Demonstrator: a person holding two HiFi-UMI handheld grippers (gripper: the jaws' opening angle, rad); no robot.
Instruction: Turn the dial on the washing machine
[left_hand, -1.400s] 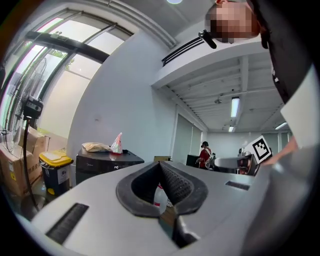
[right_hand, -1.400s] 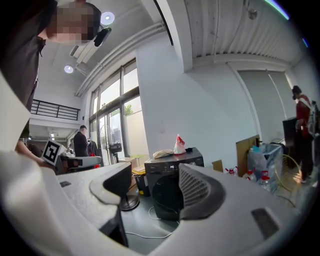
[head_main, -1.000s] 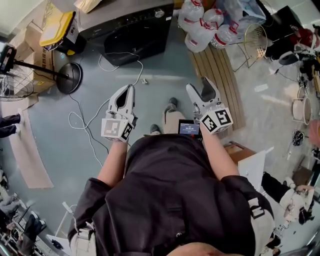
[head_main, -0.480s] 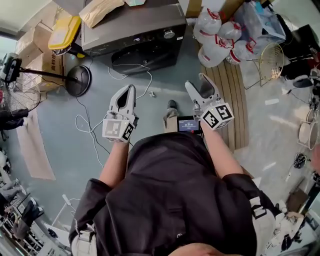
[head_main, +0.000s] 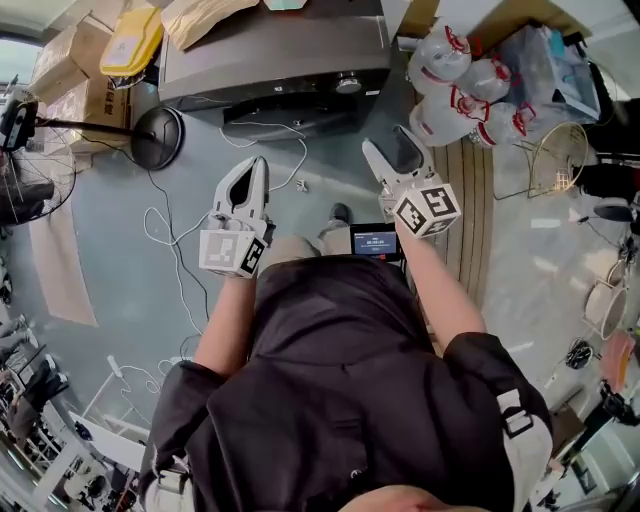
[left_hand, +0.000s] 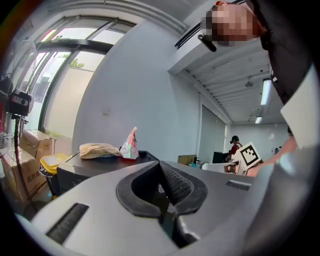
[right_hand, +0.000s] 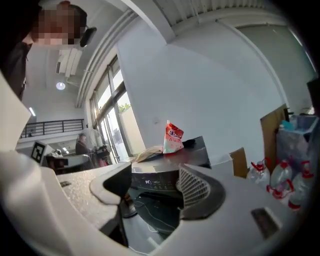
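Observation:
The dark washing machine (head_main: 280, 50) stands at the far side of the floor, its round dial (head_main: 348, 83) on the front panel's right end. Both grippers are held in the air short of it, touching nothing. My left gripper (head_main: 257, 165) points at the machine with its jaws shut and empty; in the left gripper view its pads (left_hand: 175, 185) meet in front of the machine's top (left_hand: 90, 167). My right gripper (head_main: 393, 148) is open, below and slightly right of the dial. The machine's front (right_hand: 160, 175) shows through the gap of the right gripper (right_hand: 155, 187).
A tan bag (head_main: 215, 15) and a red-white pouch (right_hand: 172, 136) lie on the machine's top. Water bottles (head_main: 455, 90) and a wooden slatted board (head_main: 470, 200) are at the right. A fan's base (head_main: 158, 135), cardboard boxes (head_main: 60, 70) and a loose white cable (head_main: 175, 230) are at the left.
The washing machine has come lower and nearer in the head view as the person stepped toward it. Both grippers kept their pose and state.

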